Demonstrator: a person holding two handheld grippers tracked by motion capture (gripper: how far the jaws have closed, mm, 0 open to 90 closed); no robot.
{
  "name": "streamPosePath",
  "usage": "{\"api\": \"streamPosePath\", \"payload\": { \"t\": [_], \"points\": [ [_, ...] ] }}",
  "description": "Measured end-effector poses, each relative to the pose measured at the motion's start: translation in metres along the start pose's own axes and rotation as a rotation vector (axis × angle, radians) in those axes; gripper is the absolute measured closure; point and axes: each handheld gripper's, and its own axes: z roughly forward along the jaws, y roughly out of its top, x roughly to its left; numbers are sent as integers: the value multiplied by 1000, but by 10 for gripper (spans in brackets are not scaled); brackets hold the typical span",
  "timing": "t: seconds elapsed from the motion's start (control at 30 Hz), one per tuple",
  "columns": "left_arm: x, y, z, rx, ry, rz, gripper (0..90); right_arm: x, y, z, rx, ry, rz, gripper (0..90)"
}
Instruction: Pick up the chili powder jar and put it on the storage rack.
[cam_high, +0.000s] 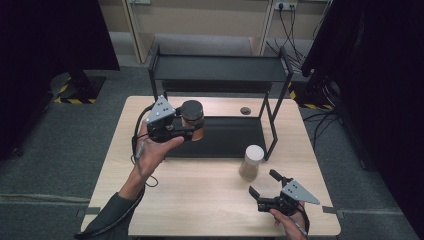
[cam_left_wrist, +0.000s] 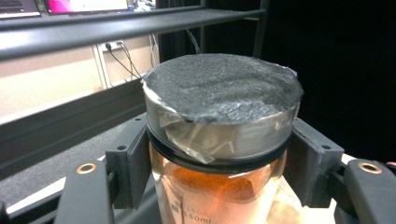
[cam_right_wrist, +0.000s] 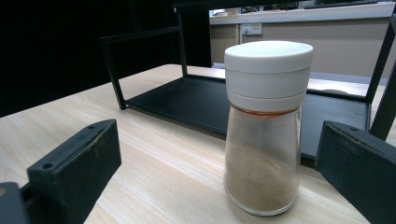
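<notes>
High view: dark-lidded jar (cam_high: 192, 119) is clamped in left claw (cam_high: 189, 131), raised over the shelf (cam_high: 230, 137). Right claw (cam_high: 262, 191) is held apart near white-capped shaker (cam_high: 251, 162) on the surface (cam_high: 200, 200).

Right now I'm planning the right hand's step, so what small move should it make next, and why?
Probably ease the right tongs forward around the white-lidded jar. Its jaws stand open on either side of the jar without touching it, and the jar stands upright on the table in front of the rack. The left tongs already grip the dark-lidded jar.

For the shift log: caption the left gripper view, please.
Left gripper clamps a grey-lidded jar of orange powder below its lid, in front of the black shelf.
</notes>
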Motion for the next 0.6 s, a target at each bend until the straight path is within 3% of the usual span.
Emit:
{"api": "streamPosePath", "payload": {
  "t": [0.6],
  "points": [
    [8,45,4,-4,28,12,320,-1,0,0,3,4,4,6]
  ]
}}
